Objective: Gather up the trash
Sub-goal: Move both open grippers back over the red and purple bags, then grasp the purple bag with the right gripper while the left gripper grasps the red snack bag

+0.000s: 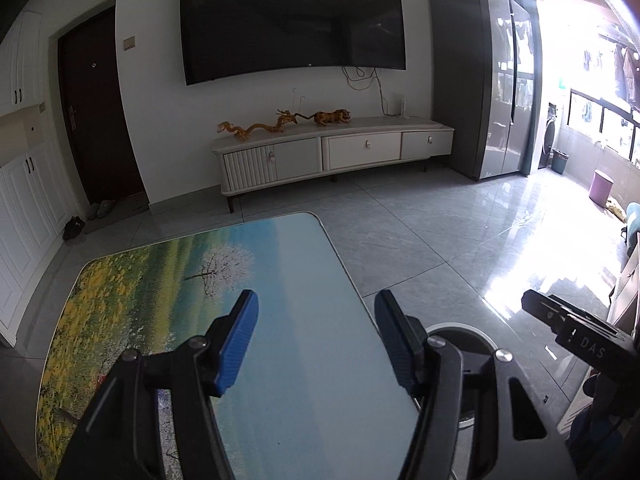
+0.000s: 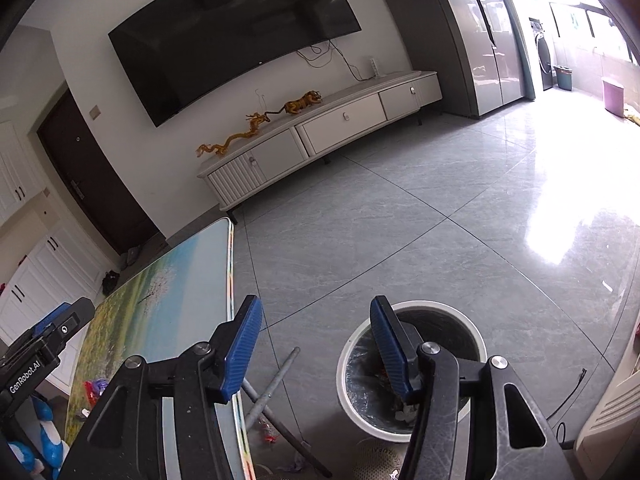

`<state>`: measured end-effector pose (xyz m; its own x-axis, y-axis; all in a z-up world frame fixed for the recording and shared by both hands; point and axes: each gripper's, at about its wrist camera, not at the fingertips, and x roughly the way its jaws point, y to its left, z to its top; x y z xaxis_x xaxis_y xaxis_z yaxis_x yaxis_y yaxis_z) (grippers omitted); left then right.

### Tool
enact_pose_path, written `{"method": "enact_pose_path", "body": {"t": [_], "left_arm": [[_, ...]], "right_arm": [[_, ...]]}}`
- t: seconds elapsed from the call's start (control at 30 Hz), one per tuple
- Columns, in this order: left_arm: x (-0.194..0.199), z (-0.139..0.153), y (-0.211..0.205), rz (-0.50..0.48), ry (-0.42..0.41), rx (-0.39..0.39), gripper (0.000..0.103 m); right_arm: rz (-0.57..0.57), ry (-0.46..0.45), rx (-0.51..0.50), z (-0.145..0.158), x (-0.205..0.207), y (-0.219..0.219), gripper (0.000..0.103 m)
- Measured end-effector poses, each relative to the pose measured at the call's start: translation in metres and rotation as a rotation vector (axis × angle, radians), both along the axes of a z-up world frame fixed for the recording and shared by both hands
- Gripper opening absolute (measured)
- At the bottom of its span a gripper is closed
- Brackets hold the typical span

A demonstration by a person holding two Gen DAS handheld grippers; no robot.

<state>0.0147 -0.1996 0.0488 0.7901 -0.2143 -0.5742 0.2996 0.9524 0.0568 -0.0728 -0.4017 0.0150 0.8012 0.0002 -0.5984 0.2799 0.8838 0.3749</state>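
- Hovering over the near end of the tabletop (image 1: 280, 320), the left claw (image 1: 316, 340) is released, its blue pads (image 1: 236, 344) spread wide with nothing between them.
- Printed across the tabletop is a landscape: yellow flowers, green field, a white blossoming tree (image 1: 224, 264) and pale blue sky.
- To the right of the tabletop, on the grey tiled floor (image 2: 400, 220), stands the trash bin (image 2: 440, 312), white-rimmed and lined with a dark bag.
- The right claw (image 2: 316, 340) hangs between the tabletop's right edge and the bin, likewise released and gripping nothing; its right pad (image 2: 388, 344) overlaps the bin's rim in the right wrist view.
- Inside the bin, scraps of trash (image 2: 404, 412) lie at the bottom, white and reddish bits, too small to name.
- Beside the tabletop's right edge, low down, grey metal legs (image 2: 276, 380) cross; small red and pale scraps (image 2: 268, 432) lie on the floor beneath them.
- At the tabletop's left edge in the right wrist view, a crumpled red and purple wrapper (image 2: 94, 390) sits near the left claw's body; whether it rests on the tabletop or below it I cannot tell.
- Beyond the tabletop's far end, a white TV cabinet (image 1: 332, 152) stands against the wall, carrying golden dragon (image 1: 256, 126) and tiger (image 1: 332, 117) figurines, with a large dark television (image 1: 292, 20) mounted above.
- Right of the cabinet is a tall grey refrigerator (image 1: 480, 80).
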Motion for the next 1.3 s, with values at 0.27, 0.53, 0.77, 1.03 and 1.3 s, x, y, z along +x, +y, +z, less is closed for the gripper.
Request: {"method": "enact_pose_path", "body": {"t": [0.27,0.53,0.77,1.03,1.3], "left_arm": [[-0.011,0.007,0.050,0.063,-0.016,-0.036,0.059],[-0.006,-0.009,0.127,0.177,0.015,-0.094,0.059],[0.002,-0.054,0.218,0.298,0.121,-0.131,0.059],[-0.001,-0.102,0.275,0.309,0.239,-0.234,0.059],[0.005,-0.119,0.283,0.264,0.292,-0.317,0.059]], "right_arm": [[0.100,-0.033,-0.047,0.019,0.008,0.045,0.054],[0.221,-0.025,-0.076,0.030,0.031,0.095,0.054],[0.402,0.011,-0.071,0.028,0.072,0.160,0.057],[0.672,0.101,-0.049,-0.004,0.122,0.251,0.057],[0.842,0.205,-0.012,-0.049,0.159,0.313,0.057]]}}
